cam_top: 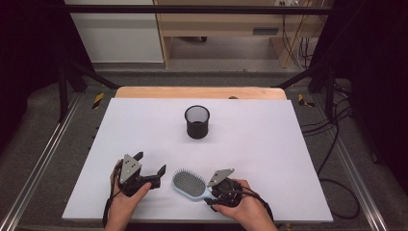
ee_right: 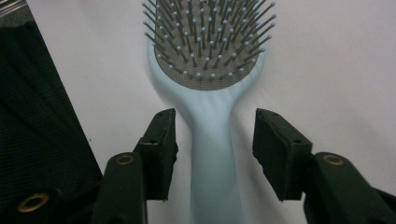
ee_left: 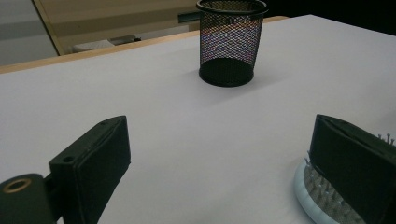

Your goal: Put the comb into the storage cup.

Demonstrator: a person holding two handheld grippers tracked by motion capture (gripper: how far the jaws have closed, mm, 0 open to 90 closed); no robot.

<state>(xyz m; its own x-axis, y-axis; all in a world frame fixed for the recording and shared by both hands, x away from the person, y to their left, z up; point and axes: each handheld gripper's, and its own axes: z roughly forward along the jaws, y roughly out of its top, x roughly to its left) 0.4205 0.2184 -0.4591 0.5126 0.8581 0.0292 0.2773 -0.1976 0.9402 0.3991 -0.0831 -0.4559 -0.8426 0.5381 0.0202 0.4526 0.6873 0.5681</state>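
A light-blue hairbrush [cam_top: 188, 184] lies bristles up near the front edge of the white table [cam_top: 269, 144]. My right gripper [cam_top: 210, 192] is open, with one jaw on each side of the brush handle. In the right gripper view the gripper [ee_right: 215, 119] straddles the handle with a gap on both sides, and the hairbrush head [ee_right: 210, 46] lies just ahead. My left gripper [cam_top: 151, 162] is open wide just left of the brush, with nothing between its jaws. In the left gripper view the gripper [ee_left: 222, 123] faces a black mesh cup [ee_left: 231, 42], and the hairbrush rim [ee_left: 313, 191] shows by the right jaw.
The black mesh cup [cam_top: 197, 121] stands upright in the middle of the table, well beyond both grippers. A wooden edge [cam_top: 202, 92] runs along the far side. A dark area [ee_right: 37, 116] past the table's front edge lies close to the right gripper.
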